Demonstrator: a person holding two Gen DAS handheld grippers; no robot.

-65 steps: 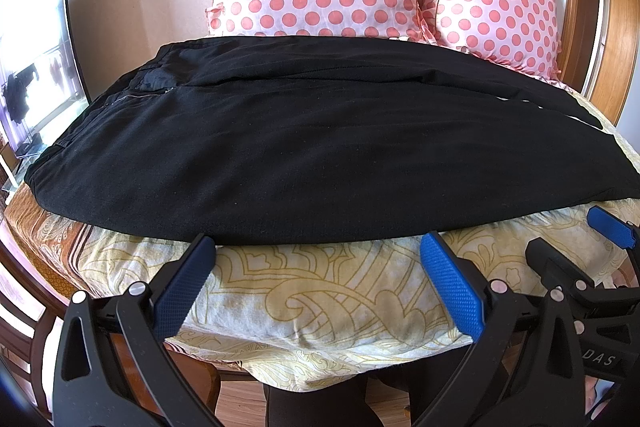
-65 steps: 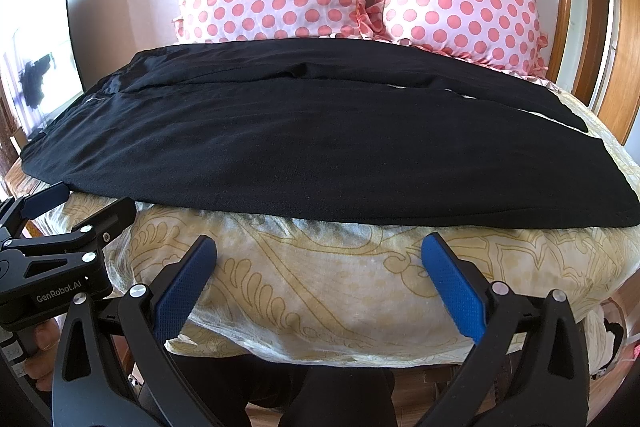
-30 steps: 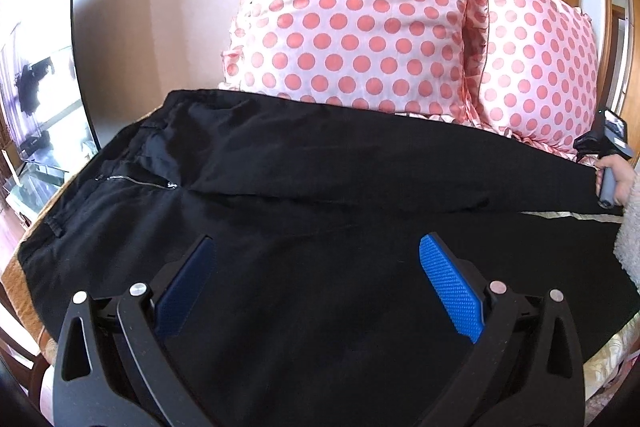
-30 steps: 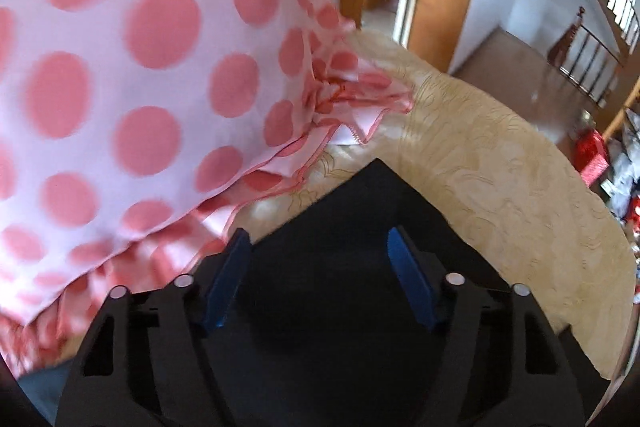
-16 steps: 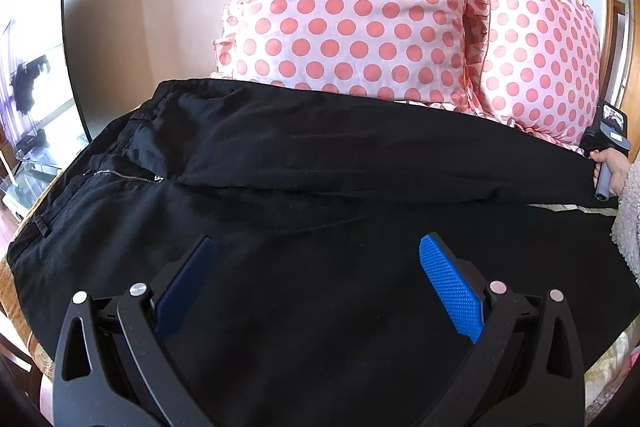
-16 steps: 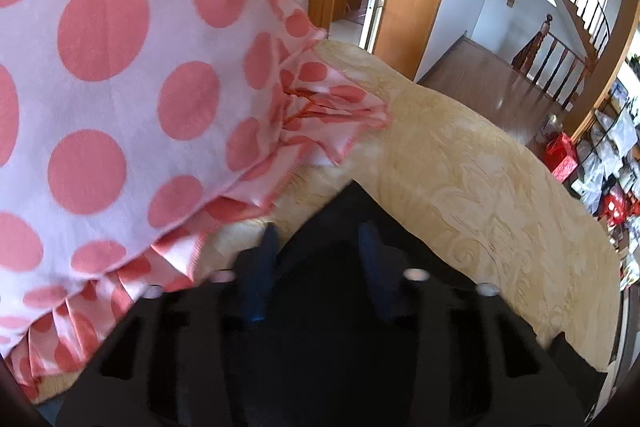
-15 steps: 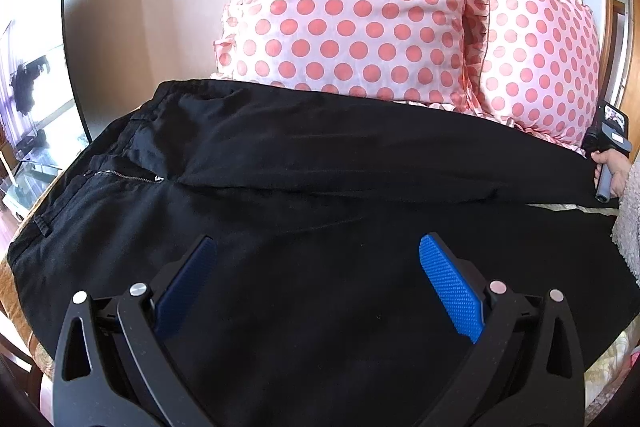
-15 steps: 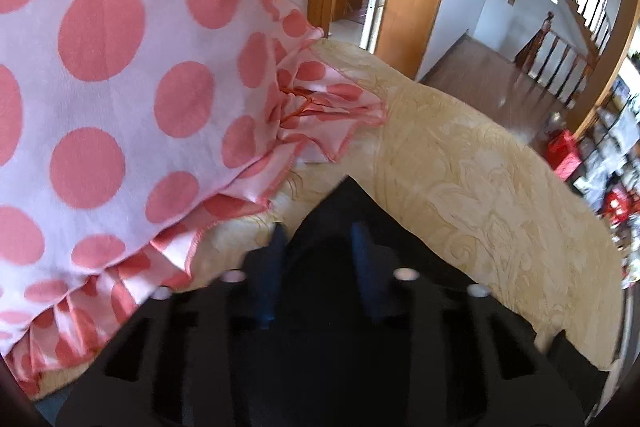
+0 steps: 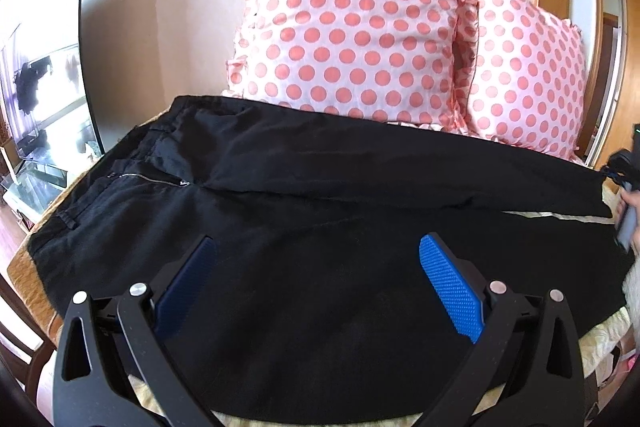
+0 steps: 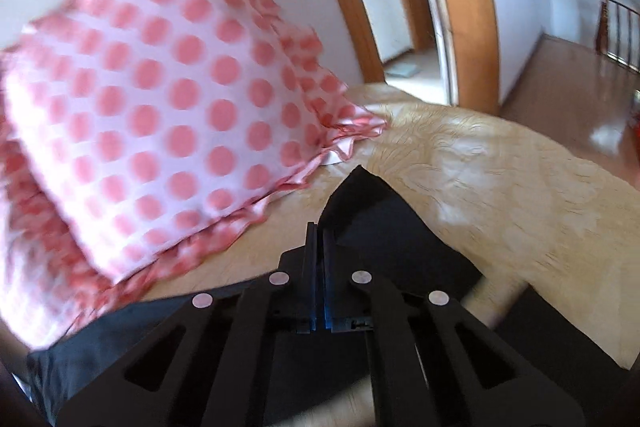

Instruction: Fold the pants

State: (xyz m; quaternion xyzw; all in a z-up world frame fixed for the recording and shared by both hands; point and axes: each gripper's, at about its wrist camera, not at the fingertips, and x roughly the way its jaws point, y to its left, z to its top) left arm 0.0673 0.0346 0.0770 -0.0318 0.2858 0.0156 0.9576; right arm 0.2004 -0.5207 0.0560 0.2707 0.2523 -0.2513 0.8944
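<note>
**Ana:** Over the near edge of the bed (image 9: 24,267), in the left wrist view, the left claw (image 9: 312,283) hangs with its blue pads well apart and nothing between them; the black pants (image 9: 320,227) lie spread flat beneath it, waistband and zipper toward the bed's left edge, legs running off to the right; two polka-dot pillows (image 9: 352,35) stand against the wall behind them.

**Ben:** And compared with a second ago?

**Ana:** Little on that side; the view has pulled back and up slightly, so more of the pillows and wall shows; at the far right a hand (image 9: 632,203) on the other tool's handle is at the hem of the far leg, as it was half a second ago.

**Ben:** Then the right wrist view?

**Ana:** That is where the change is; the right claw (image 10: 319,239) has just been closing, and its jaws now stand together, clamped on the pants' cuff (image 10: 368,203), whose dark corner pokes out past the tips; a second ago the same fabric lay between open pads; the picture is blurred and the pillow has slid leftward and away, so the claw looks to be swinging off with the cuff, over the yellow bedspread (image 10: 500,179) near the right side of the bed.

**Ben:** Meaning?

**Ana:** The first fold has begun, I'd judge; the far leg is gripped and can be carried over the near one; the left claw has yet to take hold of anything.
</note>
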